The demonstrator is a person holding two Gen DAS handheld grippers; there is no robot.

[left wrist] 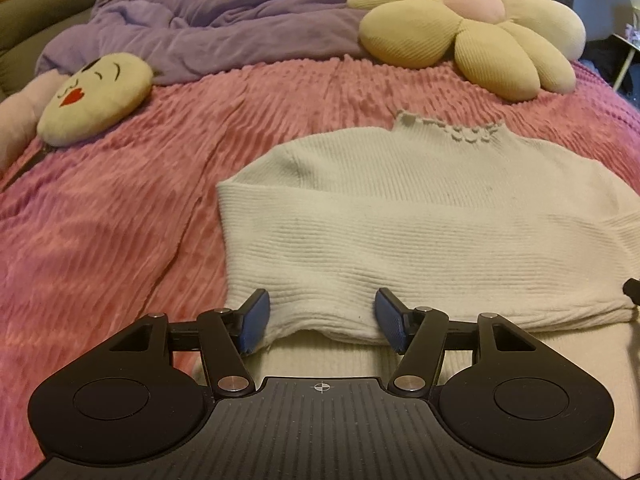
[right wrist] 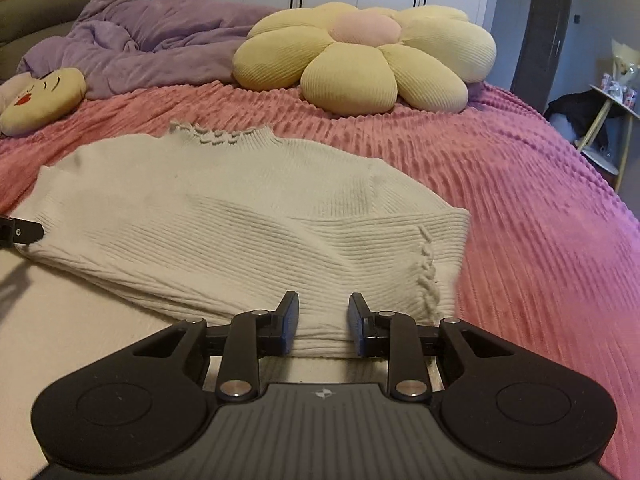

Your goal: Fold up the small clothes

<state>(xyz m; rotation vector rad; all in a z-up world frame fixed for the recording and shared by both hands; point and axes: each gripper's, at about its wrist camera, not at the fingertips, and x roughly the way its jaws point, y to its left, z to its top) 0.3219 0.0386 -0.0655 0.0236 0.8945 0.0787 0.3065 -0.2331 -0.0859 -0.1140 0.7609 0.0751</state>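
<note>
Cream ribbed sweater (left wrist: 420, 216) lay on the bed's pink bedspread (left wrist: 120, 220), sleeves folded across the body, collar at the far side. Its near folded edge sat between the fingers of both grippers. Left gripper (left wrist: 322, 320) straddled that edge near the sweater's left side, jaws wide apart, pads not pressing the knit. Right gripper (right wrist: 324, 326) stood at the right side, jaws narrower, a fold of knit in the gap; grip uncertain. Beyond: face cushion (left wrist: 94, 98), flower cushion (right wrist: 360, 58), purple duvet (left wrist: 208, 24).
</note>
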